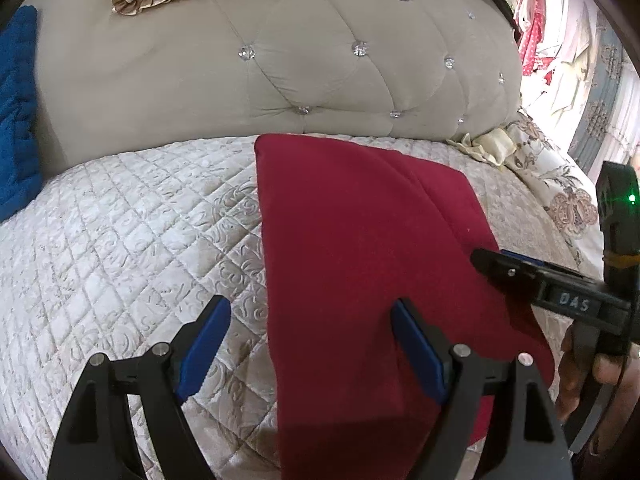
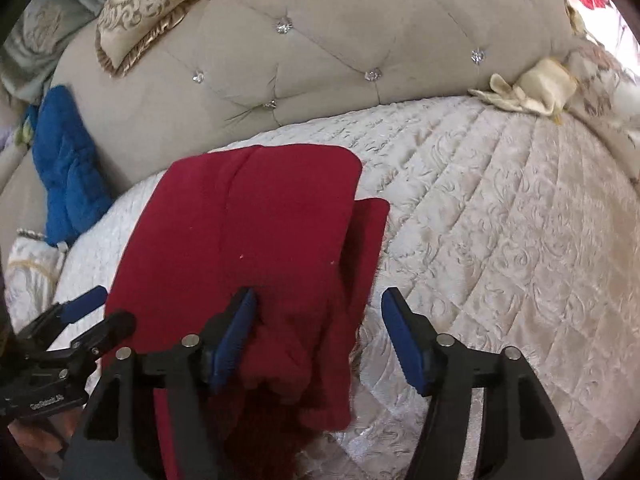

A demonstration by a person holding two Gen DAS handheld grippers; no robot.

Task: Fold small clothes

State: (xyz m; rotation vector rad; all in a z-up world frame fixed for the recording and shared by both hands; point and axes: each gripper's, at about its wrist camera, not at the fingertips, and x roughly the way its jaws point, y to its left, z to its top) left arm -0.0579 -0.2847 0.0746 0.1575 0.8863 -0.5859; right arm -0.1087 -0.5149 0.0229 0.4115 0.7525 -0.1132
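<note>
Red garment (image 2: 248, 232) lies folded beneath both gaping tongs, right tongs (image 2: 318, 332) straddling its edge.

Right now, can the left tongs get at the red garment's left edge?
Probably yes. The left tongs stand open astride the red garment's left edge on the quilt; nothing lies between.

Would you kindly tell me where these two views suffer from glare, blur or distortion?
Left wrist view: blown-out window glare at upper right, tufted beige headboard bowed by fisheye. Right wrist view: folded dark red cloth slightly soft, corners vignetted.
</note>
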